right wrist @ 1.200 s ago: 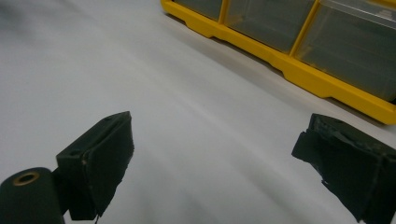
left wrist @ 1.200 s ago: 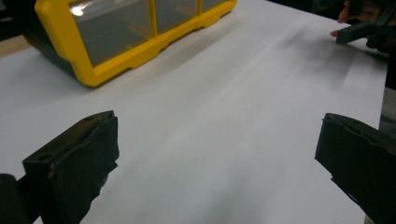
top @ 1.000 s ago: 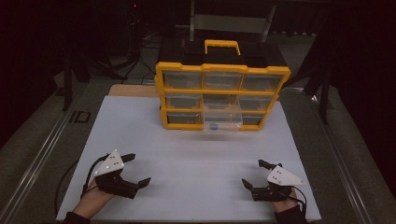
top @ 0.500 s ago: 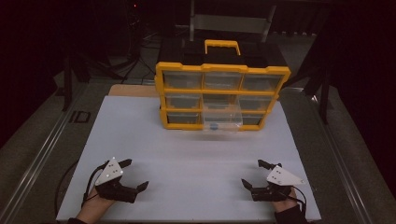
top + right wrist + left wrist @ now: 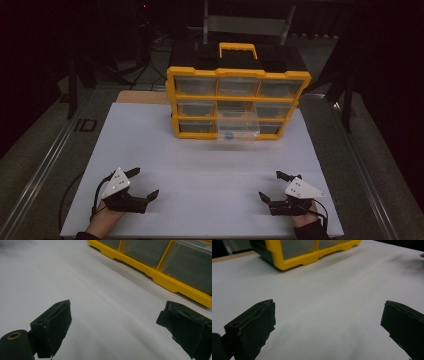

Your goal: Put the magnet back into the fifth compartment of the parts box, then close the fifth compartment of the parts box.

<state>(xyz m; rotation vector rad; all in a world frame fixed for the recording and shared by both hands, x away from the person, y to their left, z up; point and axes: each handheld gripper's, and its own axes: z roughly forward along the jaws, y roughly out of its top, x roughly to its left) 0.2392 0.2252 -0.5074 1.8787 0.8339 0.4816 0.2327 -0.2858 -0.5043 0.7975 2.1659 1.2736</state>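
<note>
A yellow organiser cabinet with clear drawers stands at the far middle of the white table. Its bottom middle drawer is pulled out, with a small blue item inside. My left gripper rests open near the front left of the table, nothing between its jaws. My right gripper rests open near the front right, also holding nothing. The left gripper view has the cabinet's yellow base far ahead beyond its open gripper. In the right gripper view the yellow base lies ahead to the right of the open gripper.
A yellow carry handle tops the cabinet. Dark floor and metal rails flank the table on both sides. A wooden board edge shows behind the white surface at the back left.
My left gripper has drawn back a little toward the table's front edge and stayed open. The right gripper has not moved.
</note>
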